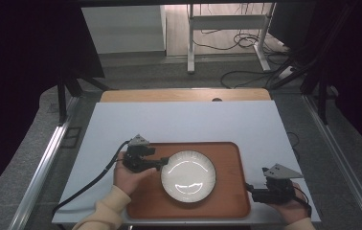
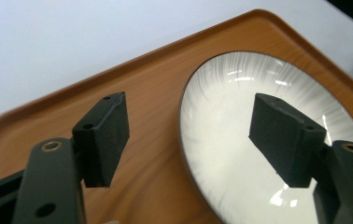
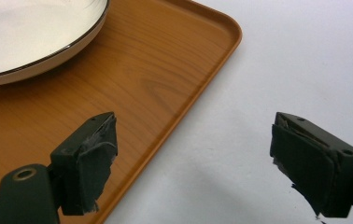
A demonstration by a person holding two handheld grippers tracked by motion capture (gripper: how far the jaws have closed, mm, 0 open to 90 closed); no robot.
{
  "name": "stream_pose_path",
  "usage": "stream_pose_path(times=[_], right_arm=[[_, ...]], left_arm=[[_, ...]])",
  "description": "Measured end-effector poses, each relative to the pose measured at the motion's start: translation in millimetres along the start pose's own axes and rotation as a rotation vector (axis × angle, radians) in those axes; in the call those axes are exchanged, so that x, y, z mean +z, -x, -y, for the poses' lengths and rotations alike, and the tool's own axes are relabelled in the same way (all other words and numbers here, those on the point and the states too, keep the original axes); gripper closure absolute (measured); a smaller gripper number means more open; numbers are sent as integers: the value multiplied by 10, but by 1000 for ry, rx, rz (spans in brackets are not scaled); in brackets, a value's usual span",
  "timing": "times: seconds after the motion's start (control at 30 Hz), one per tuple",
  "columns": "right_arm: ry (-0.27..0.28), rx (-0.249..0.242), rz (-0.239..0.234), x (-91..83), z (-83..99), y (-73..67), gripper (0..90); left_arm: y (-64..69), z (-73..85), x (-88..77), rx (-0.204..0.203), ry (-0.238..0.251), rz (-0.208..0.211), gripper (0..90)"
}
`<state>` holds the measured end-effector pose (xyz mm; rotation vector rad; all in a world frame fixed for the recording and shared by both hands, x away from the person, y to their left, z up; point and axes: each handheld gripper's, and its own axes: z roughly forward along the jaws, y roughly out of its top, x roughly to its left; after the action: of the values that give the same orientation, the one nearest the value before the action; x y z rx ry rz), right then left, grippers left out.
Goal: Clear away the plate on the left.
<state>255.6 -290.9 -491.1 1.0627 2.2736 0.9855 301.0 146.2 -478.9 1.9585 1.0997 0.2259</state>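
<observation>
Nearest, at the front edge of the worktop [image 1: 184, 120], two hands are seen, each with a tool. The right tool [image 1: 258, 193] is held low by the front right corner of the worktop, just beside the right end of the wooden tray [image 1: 227, 191]. Its jaws are spread wide and nothing is held between them. In the right gripper view, one jaw is seen above the tray's edge and the other above the bare white worktop.

A little farther in, the left tool [image 1: 165, 163] is held over the left part of the tray. Its jaws are also wide open, and nothing is held yet. In the left gripper view, the rim of the white plate [image 1: 188, 176] is seen between them, one jaw over the wood and one over the plate.

The plate is set flat in the middle of the tray, face up. It is round, so no long side and no pointing way can be told. It looks hard, shiny and smooth, so it is likely to be slippery and may break if dropped. The thin dark rim is probably the best place to be pinched.

The tray's long side is laid along the worktop's front edge.

Farthest off, a brown strip is seen at the back edge.
</observation>
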Motion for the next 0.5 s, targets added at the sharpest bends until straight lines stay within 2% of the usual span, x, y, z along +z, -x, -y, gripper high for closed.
stream_pose_path(times=[0.1,0.13,0.27,0.33,0.5], right_arm=[[6,-5,3,-15,-22,-18,148],[8,-6,5,-15,-29,-25,147],[6,-12,7,-5,-31,-35,147],[1,-10,8,2,-31,-27,147],[-3,-12,7,10,-16,-19,147]], left_arm=[[-17,66,-141,-20,26,6,278],[-29,90,-191,-21,30,-3,277],[-54,220,-430,-1,63,-53,287],[-67,302,-541,17,66,-75,289],[-93,525,-765,24,61,-110,285]])
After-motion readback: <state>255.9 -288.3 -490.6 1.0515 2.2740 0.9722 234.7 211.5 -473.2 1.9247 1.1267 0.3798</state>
